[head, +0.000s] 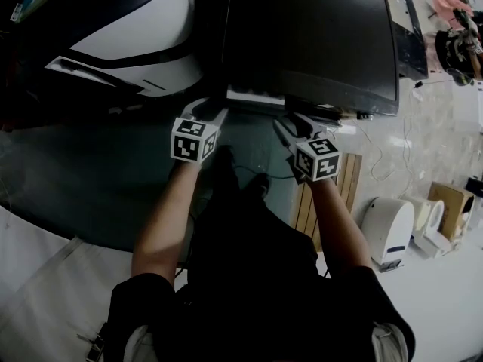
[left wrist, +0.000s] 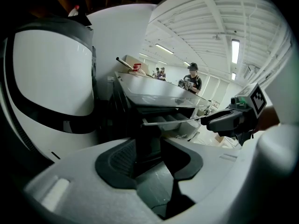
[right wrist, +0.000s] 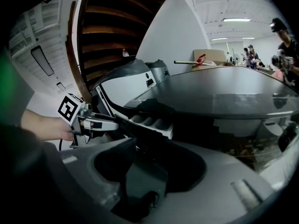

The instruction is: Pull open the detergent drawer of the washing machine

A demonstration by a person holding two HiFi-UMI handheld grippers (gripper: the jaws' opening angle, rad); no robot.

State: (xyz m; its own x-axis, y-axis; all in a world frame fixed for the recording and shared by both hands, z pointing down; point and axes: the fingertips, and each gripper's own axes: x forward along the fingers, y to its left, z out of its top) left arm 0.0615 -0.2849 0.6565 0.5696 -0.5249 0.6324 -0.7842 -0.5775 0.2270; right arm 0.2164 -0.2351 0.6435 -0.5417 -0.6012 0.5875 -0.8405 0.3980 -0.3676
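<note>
The detergent drawer [head: 255, 96] is sticking out of the washing machine [head: 309, 36] at the upper centre of the head view, its compartments showing. The left gripper [head: 213, 113] is hovering just beside the drawer's left end, its fingers [left wrist: 74, 181] standing spread and pinching nothing. The right gripper [head: 289, 124] is pointing at the machine's front, lower right of the drawer, its fingers [right wrist: 224, 171] likewise spread and empty.

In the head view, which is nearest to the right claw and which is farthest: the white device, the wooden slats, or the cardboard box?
1. Wooden slats, just beside the right claw.
2. White device, further right on the floor.
3. Cardboard box, near the picture's right edge.
</note>
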